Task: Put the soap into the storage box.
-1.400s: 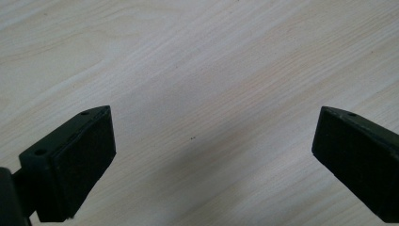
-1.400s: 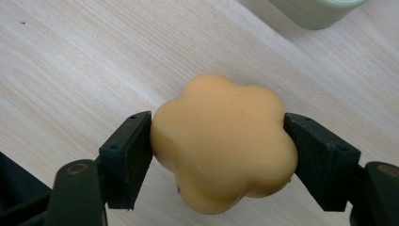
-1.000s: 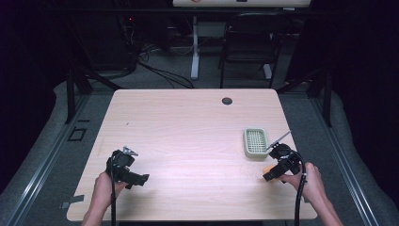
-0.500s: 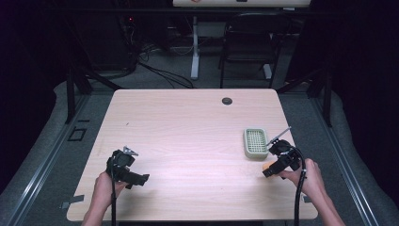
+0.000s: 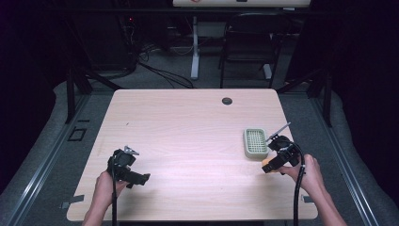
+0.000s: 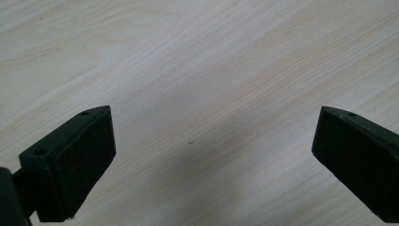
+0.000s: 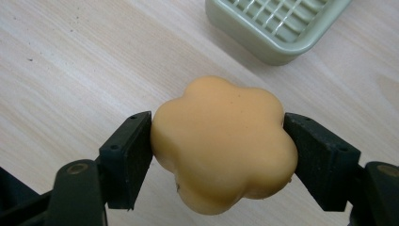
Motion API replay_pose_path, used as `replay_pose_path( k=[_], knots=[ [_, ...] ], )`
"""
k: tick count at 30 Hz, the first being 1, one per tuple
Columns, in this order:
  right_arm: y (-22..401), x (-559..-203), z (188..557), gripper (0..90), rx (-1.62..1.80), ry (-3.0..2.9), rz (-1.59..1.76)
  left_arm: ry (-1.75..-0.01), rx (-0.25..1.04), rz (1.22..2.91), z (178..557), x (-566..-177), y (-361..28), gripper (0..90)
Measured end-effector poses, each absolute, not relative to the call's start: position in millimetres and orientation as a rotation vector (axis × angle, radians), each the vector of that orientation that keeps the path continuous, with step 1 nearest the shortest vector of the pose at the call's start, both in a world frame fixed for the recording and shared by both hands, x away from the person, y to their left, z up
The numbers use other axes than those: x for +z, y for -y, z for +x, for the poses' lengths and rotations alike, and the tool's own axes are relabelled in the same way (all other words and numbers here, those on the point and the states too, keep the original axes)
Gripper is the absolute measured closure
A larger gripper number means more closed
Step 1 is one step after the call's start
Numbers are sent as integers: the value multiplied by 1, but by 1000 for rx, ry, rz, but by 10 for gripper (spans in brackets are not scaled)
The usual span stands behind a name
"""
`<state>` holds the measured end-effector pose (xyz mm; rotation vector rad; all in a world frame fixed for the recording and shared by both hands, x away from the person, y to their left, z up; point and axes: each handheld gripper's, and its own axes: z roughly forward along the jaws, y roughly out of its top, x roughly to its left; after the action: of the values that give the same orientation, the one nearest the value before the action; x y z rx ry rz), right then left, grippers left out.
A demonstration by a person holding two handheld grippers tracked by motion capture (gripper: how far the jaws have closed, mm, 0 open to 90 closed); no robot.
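Near left: left gripper (image 5: 141,178) over bare table (image 5: 188,127), jaws wide, nothing between. Near right: right gripper (image 7: 217,141) clamped on orange flower-shaped soap (image 7: 223,141), held just above wood. Just beyond soap: green slatted soap dish (image 5: 255,142), not touching.

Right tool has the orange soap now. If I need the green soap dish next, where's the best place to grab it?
Take the soap dish by one long rim, coming from above with the open left tool. Its walls are low and thin, its grid floor offers no hold, and it lies flat. The right tool is shut on the soap.
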<state>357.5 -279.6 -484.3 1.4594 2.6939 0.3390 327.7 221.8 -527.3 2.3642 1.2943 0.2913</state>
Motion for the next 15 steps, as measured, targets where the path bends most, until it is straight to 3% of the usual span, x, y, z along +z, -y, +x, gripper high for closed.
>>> replay_pose_path(
  k=[15],
  knots=[
    [271,-474,371,266,366,-2682,1438,-1284,287,2367,329,-528,-220,0]
  ],
)
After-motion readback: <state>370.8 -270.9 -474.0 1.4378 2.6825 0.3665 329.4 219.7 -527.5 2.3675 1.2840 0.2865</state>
